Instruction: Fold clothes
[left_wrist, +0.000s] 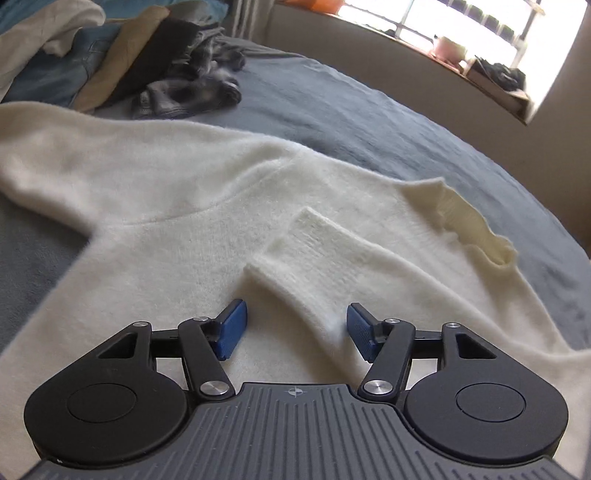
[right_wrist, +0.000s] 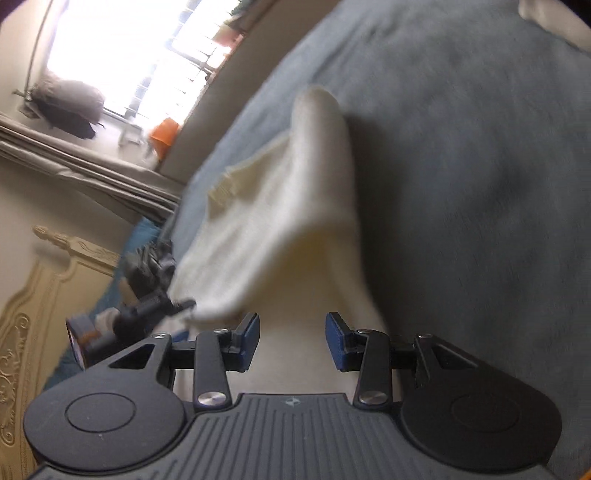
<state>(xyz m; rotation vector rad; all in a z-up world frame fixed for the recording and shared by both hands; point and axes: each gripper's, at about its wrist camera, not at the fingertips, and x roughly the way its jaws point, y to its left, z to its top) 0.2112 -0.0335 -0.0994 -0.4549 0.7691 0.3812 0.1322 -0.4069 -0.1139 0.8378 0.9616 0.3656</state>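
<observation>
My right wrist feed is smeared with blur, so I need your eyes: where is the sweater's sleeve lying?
Observer: The sleeve lies folded across the cream sweater, cuff pointing away from the left gripper.
Operator: Is that gripper holding it?
Observer: No. Its jaws stand open on either side of the sleeve, pads not pressing.
Operator: Anything else on the bed?
Observer: A pile of clothes, tan, black and denim, lies beyond the sweater.

black hand-held gripper (left_wrist: 295, 325), blue pads (left_wrist: 232, 328), silver screws, ribbed grey housing
</observation>
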